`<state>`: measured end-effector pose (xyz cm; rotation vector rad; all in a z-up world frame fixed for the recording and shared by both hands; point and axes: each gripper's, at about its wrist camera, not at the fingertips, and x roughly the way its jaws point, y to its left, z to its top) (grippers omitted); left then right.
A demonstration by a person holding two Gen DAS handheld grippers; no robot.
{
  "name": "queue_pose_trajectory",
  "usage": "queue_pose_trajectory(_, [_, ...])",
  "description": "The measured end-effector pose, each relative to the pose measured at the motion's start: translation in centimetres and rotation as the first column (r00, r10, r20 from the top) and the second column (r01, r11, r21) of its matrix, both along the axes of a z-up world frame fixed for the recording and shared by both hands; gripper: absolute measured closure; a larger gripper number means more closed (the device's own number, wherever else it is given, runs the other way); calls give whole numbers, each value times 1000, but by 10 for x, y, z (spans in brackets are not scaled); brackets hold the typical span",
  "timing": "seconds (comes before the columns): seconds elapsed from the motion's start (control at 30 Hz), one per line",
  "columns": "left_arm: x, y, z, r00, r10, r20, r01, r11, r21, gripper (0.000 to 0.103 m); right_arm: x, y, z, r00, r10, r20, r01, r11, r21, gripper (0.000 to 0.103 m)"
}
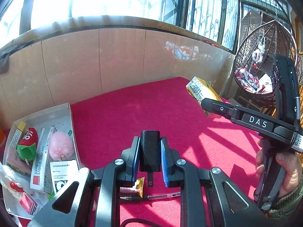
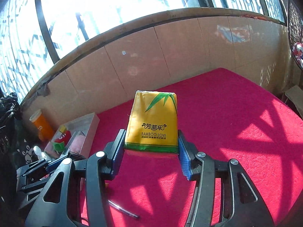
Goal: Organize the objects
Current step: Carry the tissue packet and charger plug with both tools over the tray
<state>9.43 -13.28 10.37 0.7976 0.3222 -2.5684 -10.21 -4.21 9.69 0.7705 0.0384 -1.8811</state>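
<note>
I have both grippers loaded above the red desk (image 2: 236, 113): my left gripper (image 1: 150, 158) grasps a black plug, my right gripper (image 2: 151, 149) a yellow tissue pack. The tray (image 1: 70, 113) at left already holds several things; a pen (image 1: 151, 196) remains on the desk.

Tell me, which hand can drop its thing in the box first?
Probably the left. Its fingers hold the black plug and the white box sits just to its left. The right gripper, with the yellow tissue pack, is farther away.
</note>
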Motion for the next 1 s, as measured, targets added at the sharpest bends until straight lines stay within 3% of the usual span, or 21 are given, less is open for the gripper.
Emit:
queue_pose_trajectory(0.63, [61,-46,8,984,153,-88,-151,988,26,83,63,-44,15,983,157,-96,-152,987,53,52])
queue_pose_trajectory(1.0, [113,-88,7,946,294,-135,-287,956,69,83,110,-90,26,950,278,-144,-268,960,83,52])
